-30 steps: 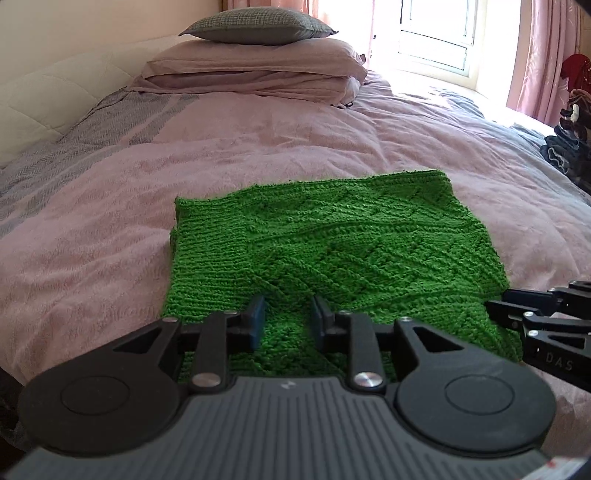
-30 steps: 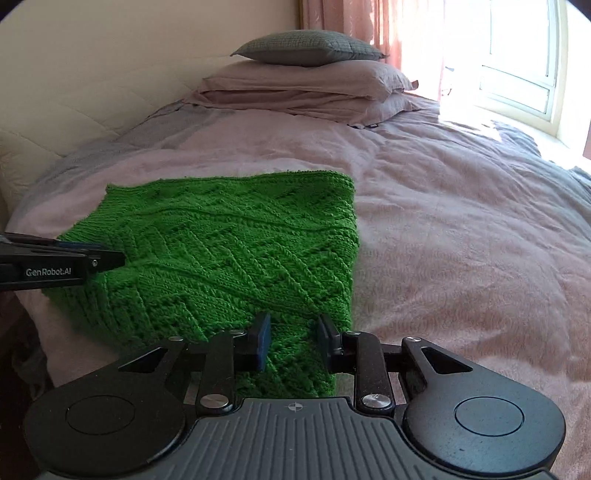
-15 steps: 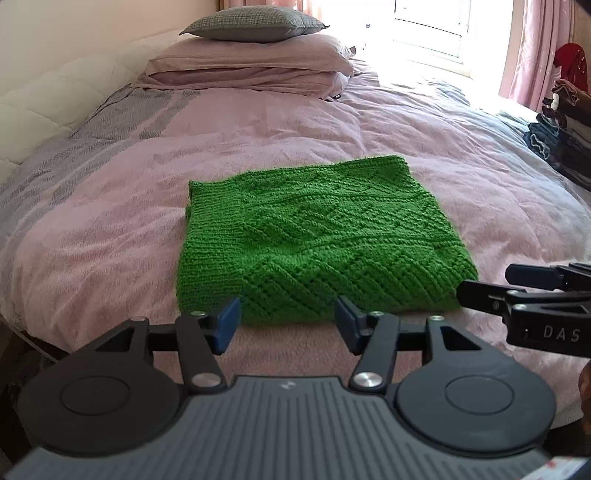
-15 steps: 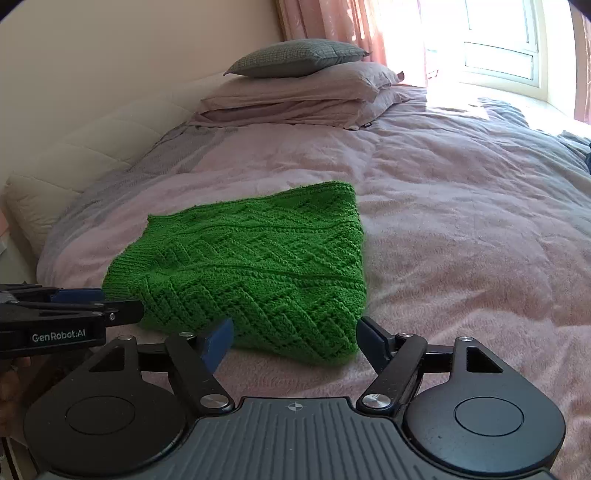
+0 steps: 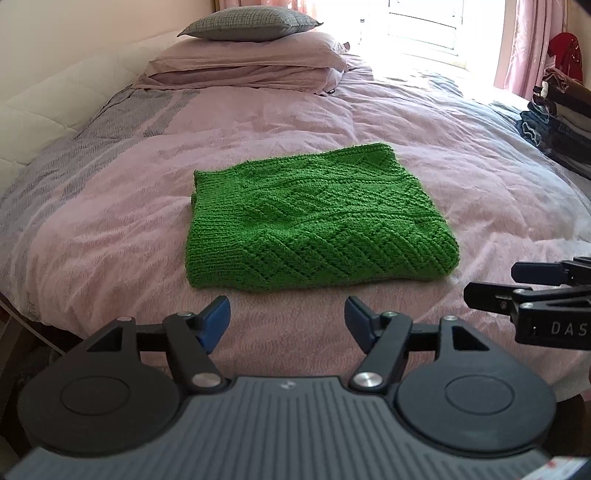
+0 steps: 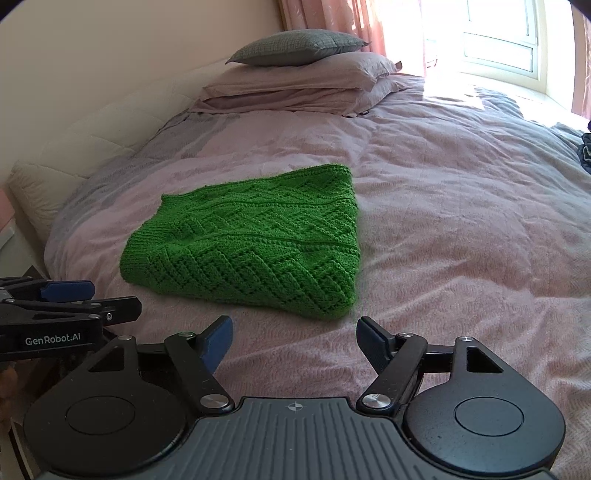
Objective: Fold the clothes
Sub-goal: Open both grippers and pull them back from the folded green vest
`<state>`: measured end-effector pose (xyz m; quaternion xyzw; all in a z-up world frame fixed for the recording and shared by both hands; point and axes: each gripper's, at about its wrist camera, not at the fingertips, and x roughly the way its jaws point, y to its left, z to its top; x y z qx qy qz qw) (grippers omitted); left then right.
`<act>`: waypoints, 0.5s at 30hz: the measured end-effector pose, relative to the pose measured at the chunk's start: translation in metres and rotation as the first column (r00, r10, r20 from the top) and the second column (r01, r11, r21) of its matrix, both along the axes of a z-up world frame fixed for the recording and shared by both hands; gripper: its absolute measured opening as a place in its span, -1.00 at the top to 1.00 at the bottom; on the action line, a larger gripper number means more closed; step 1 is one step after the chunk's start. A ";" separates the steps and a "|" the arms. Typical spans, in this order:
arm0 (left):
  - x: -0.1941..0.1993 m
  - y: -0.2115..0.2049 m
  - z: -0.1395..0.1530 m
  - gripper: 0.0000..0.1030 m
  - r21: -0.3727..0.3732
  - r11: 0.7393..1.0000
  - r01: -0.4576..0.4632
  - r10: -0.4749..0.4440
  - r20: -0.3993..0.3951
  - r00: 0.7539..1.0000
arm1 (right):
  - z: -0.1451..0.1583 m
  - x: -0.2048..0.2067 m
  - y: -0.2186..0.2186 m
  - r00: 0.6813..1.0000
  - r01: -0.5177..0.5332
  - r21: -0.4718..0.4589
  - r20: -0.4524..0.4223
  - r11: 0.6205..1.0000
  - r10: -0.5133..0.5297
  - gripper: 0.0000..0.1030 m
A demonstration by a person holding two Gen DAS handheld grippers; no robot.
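Sweater point(image 5: 317, 218) looks folded flat on the bed point(image 5: 110, 229), left gripper point(image 5: 287, 316) and right gripper point(image 6: 294, 333) both wide and empty just short of it, so probably stacking next.

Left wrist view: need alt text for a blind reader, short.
A folded green cable-knit sweater lies flat on a pink-covered bed, with nothing touching it. The open left gripper hovers short of its near edge; the right gripper shows at right. Stacked pillows sit at the far end.

You've got a bright green zigzag-knit folded sweater point(image 5: 317, 221); pale pink crinkled duvet point(image 5: 424, 122); grey checked pillow point(image 5: 247, 24); blue gripper pads point(image 5: 216, 321).
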<state>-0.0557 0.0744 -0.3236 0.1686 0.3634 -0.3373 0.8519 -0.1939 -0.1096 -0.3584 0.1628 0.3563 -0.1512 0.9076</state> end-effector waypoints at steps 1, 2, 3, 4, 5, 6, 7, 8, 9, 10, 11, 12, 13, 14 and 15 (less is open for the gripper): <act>0.000 0.000 0.000 -0.27 0.000 1.000 0.000 0.000 0.001 1.000 | 0.000 -0.001 0.000 1.000 0.002 0.001 -0.001 1.000 -0.002 -0.38; 0.000 0.000 0.000 -0.27 0.000 1.000 0.000 0.000 0.001 1.000 | -0.001 -0.001 -0.001 1.000 0.004 0.003 -0.003 1.000 -0.004 -0.38; 0.000 0.000 0.000 -0.28 -0.001 1.000 0.001 -0.001 0.001 1.000 | -0.001 -0.001 -0.002 1.000 0.005 0.005 -0.004 1.000 -0.005 -0.38; 0.001 0.000 0.000 -0.29 -0.001 1.000 0.002 -0.002 0.002 1.000 | -0.001 -0.001 -0.002 1.000 0.007 0.006 -0.004 1.000 -0.007 -0.38; 0.001 0.000 0.000 -0.29 0.000 1.000 0.002 -0.002 0.002 1.000 | -0.001 0.000 -0.002 1.000 0.009 0.006 -0.003 1.000 -0.009 -0.38; 0.001 -0.001 0.000 -0.29 0.001 1.000 0.002 -0.002 0.002 1.000 | -0.002 0.000 -0.003 1.000 0.010 0.006 -0.002 1.000 -0.010 -0.38; 0.001 -0.002 -0.001 -0.29 0.002 1.000 0.003 -0.003 0.001 1.000 | -0.002 0.000 -0.003 1.000 0.008 0.006 -0.002 1.000 -0.008 -0.38; 0.002 -0.002 -0.001 -0.29 0.004 1.000 0.003 -0.003 0.000 1.000 | -0.002 0.000 -0.004 1.000 0.007 0.007 -0.002 1.000 -0.007 -0.38; 0.003 -0.003 -0.002 -0.29 0.007 1.000 0.003 -0.003 -0.002 1.000 | -0.003 0.001 -0.004 1.000 0.008 0.008 -0.004 1.000 -0.008 -0.38; 0.004 -0.004 -0.003 -0.29 0.009 1.000 0.004 -0.004 -0.004 1.000 | -0.004 0.002 -0.005 1.000 0.009 0.010 -0.006 1.000 -0.009 -0.38; 0.005 -0.005 -0.004 -0.29 0.011 1.000 0.003 -0.003 -0.006 1.000 | -0.005 0.003 -0.007 1.000 0.008 0.012 -0.009 1.000 -0.008 -0.38; 0.006 -0.005 -0.004 -0.29 0.013 1.000 0.004 -0.004 -0.007 1.000 | -0.006 0.004 -0.008 1.000 0.009 0.018 -0.011 1.000 -0.008 -0.38; 0.008 -0.006 -0.005 -0.29 0.011 1.000 0.005 -0.005 -0.008 1.000 | -0.007 0.005 -0.010 1.000 0.010 0.022 -0.010 1.000 -0.010 -0.38; 0.012 -0.005 -0.004 -0.29 0.000 1.000 0.009 -0.009 -0.006 1.000 | -0.007 0.005 -0.012 1.000 0.013 0.023 -0.006 1.000 -0.013 -0.38; 0.018 -0.002 -0.002 -0.30 -0.021 1.000 0.013 -0.014 -0.005 1.000 | -0.008 0.005 -0.016 1.000 0.019 0.024 0.002 1.000 -0.019 -0.38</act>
